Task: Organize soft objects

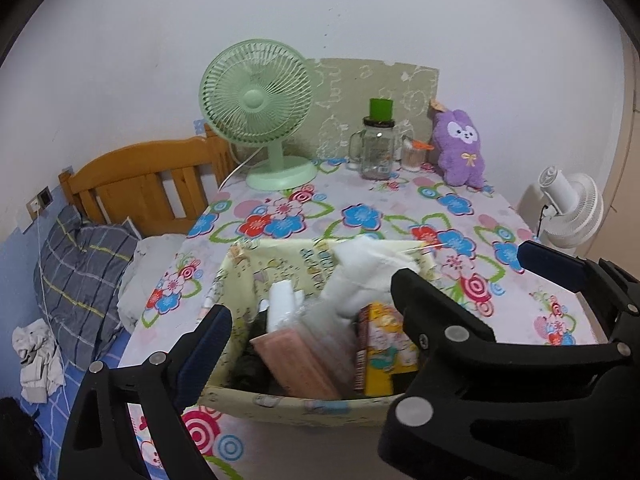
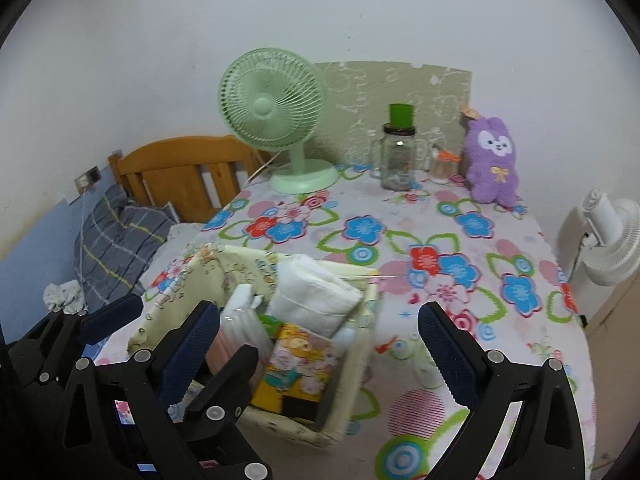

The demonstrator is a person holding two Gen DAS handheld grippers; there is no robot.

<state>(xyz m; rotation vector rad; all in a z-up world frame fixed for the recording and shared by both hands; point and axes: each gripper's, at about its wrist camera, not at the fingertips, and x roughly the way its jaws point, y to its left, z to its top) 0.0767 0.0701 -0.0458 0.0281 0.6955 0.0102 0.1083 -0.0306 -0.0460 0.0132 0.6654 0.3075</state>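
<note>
A pale yellow fabric basket point(image 1: 280, 404) point(image 2: 160, 320) stands at the near edge of the floral table. In it are a folded white towel point(image 1: 360, 276) point(image 2: 316, 296), a pink pack point(image 1: 296, 360) and a yellow carton point(image 1: 386, 348) point(image 2: 298, 364). A purple plush bunny point(image 1: 460, 148) point(image 2: 494, 164) sits upright at the table's back right. My left gripper point(image 1: 320, 312) hovers open over the basket, its right finger hidden behind the right gripper's frame. My right gripper point(image 2: 318, 312) is open and empty over the basket's right side. The two overlap side by side.
A green desk fan point(image 1: 256, 108), a glass jar with a green lid point(image 1: 378, 148) and a small swab pot point(image 1: 414, 156) line the table's back. A white fan point(image 1: 568, 208) stands right of the table. A wooden headboard point(image 1: 140, 176) and plaid pillow point(image 1: 80, 272) lie to the left.
</note>
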